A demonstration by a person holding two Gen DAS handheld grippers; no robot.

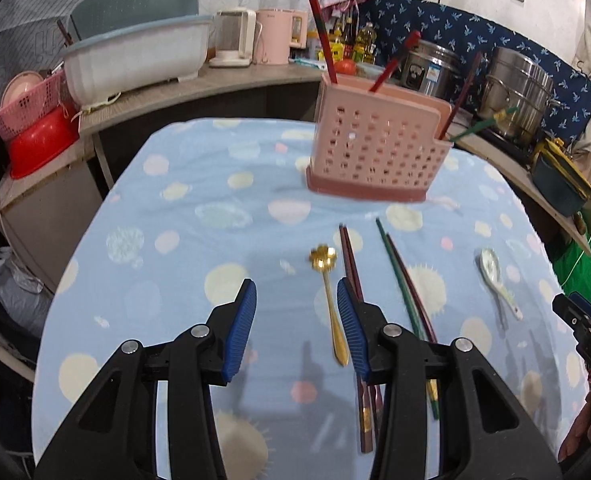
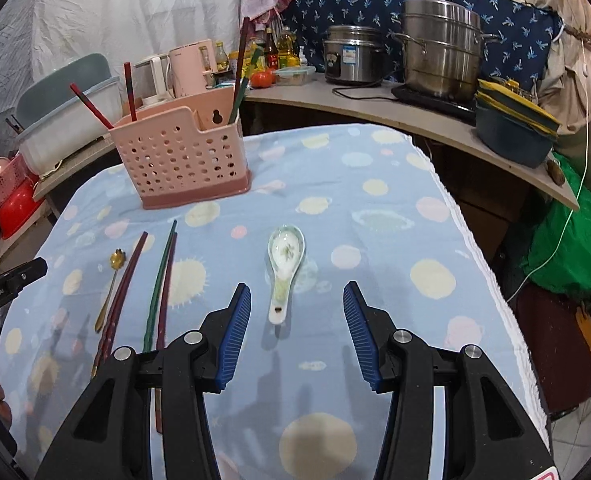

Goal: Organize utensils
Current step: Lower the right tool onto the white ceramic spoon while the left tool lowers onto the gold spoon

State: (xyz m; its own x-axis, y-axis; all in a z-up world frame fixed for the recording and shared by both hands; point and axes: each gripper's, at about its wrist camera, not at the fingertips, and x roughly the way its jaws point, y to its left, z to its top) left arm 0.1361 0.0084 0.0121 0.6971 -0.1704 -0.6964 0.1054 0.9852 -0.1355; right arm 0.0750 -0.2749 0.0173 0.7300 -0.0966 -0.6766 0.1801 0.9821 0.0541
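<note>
A pink perforated utensil holder (image 1: 375,156) (image 2: 183,160) stands at the far side of the table with several chopsticks in it. On the blue dotted cloth lie a gold spoon (image 1: 329,300) (image 2: 109,288), a dark red chopstick pair (image 1: 353,268) (image 2: 125,284), a green and a red chopstick (image 1: 403,280) (image 2: 161,280), and a white ceramic spoon (image 1: 495,276) (image 2: 285,264). My left gripper (image 1: 295,292) is open and empty, above the gold spoon's handle. My right gripper (image 2: 297,294) is open and empty, just behind the ceramic spoon's handle.
A curved counter (image 2: 435,120) wraps behind the table with steel pots (image 2: 439,40), kettles (image 1: 271,36), a white dish tub (image 1: 135,56), a pink basket (image 1: 27,104) and a blue lidded pot (image 2: 511,132). The table drops off on the right (image 2: 487,264).
</note>
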